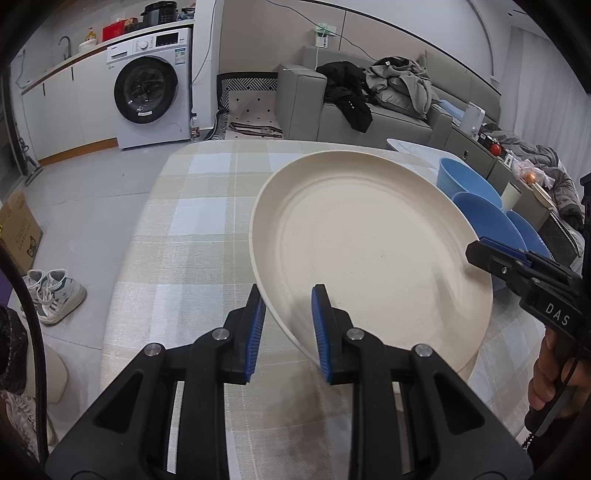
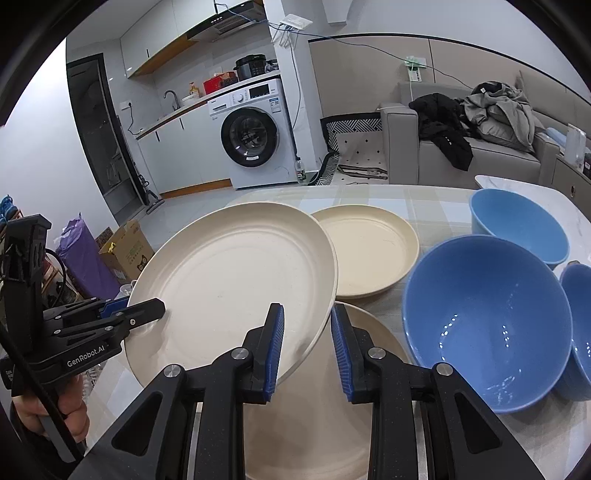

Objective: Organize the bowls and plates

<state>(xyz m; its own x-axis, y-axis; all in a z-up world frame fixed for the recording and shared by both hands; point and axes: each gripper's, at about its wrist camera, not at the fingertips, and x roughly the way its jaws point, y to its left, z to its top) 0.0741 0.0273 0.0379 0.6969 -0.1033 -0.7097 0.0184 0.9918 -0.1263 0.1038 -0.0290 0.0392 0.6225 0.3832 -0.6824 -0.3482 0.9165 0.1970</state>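
Cream-coloured, the large round speckled plate point(image 2: 232, 291) tilts above the plaid tablecloth point(image 1: 192, 236), its opposite rims pinched by the left gripper point(image 1: 288, 325) and right gripper point(image 2: 307, 343).

This is a lived-in home, an open flat where kitchen and sitting area share one room. A white washing machine point(image 2: 255, 136) sits under a worktop with a sink tap point(image 2: 170, 96) and a black cooker pot point(image 2: 252, 67), below a range hood point(image 2: 225, 23). A grey sofa point(image 2: 461, 147) is heaped with clothes point(image 2: 498, 110). Sneakers point(image 1: 55, 295) and a cardboard box point(image 1: 18, 229) lie on the floor. The counter point(image 1: 177, 229) wears a checked cloth and carries cream plates point(image 2: 369, 251) and blue bowls point(image 2: 487, 332).
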